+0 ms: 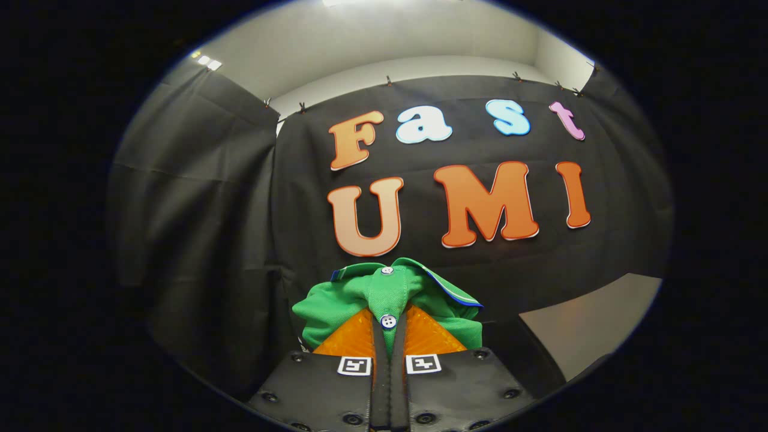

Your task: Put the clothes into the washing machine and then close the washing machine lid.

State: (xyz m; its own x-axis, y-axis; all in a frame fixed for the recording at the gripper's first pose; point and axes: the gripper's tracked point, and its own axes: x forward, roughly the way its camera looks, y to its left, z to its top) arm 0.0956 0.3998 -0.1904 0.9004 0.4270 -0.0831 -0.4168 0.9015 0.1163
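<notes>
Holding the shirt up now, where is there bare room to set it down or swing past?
The tongs are shut on the green shirt, whose button placket sits between the fingers. The one bare patch is the pale flat surface beyond the tongs, bordered by the black cloth wall. Just ahead of the tongs the bunched shirt crowds the space.

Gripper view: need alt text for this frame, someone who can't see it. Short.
The gripper is shut on a green shirt, both fingers pinching its buttoned front placket, with the collar and bunched fabric spilling up and to the sides just ahead of them. Behind the shirt hangs the booth's black cloth wall, with a pale surface low beside it.
</notes>
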